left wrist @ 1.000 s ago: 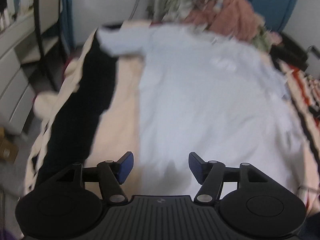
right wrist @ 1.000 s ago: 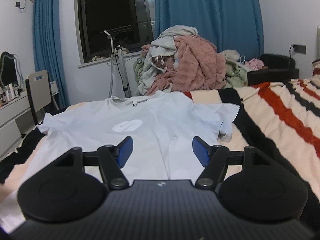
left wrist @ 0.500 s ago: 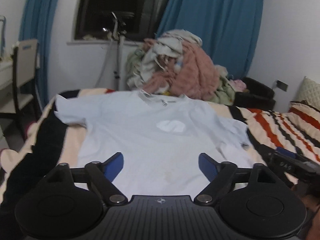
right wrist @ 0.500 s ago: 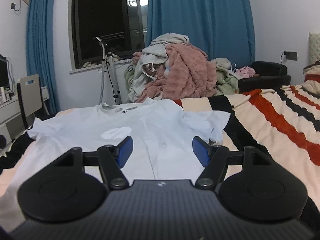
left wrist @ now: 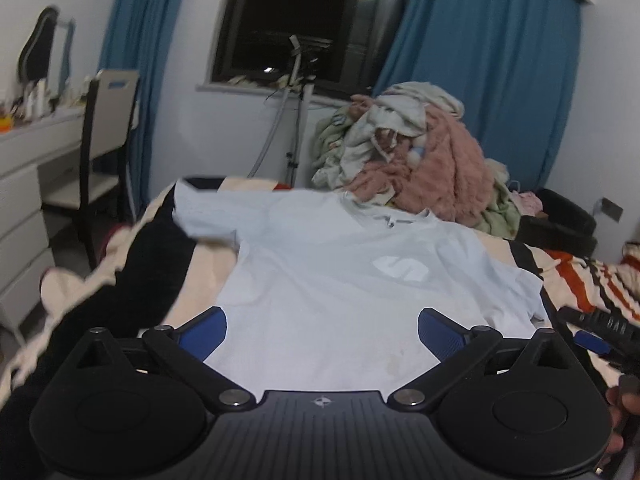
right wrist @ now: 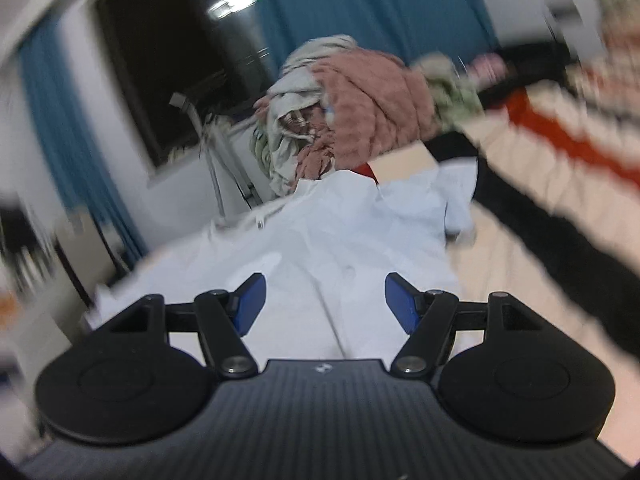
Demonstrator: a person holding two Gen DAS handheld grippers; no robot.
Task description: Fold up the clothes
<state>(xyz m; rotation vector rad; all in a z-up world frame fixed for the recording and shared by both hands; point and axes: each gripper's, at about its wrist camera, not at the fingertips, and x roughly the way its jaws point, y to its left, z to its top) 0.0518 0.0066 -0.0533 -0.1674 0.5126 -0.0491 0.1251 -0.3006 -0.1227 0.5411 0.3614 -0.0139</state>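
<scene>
Shirt (left wrist: 340,280), pale blue, was spread flat on the bed (left wrist: 576,276), collar toward the clothes pile (left wrist: 420,160) at the far end. The left gripper (left wrist: 322,332) was held low over the shirt's near hem, tilted somewhat downward; its jaws had just been opening and were spread wide, with nothing gripped between them, the cloth lying below. The right gripper (right wrist: 324,304) was seen rolled to one side, so that the room leaned in its blurred view; its jaws were set moderately apart and empty above the shirt's near part. In the left wrist view, part of the right gripper and a bit of a hand (left wrist: 624,400) were caught at the right edge.
</scene>
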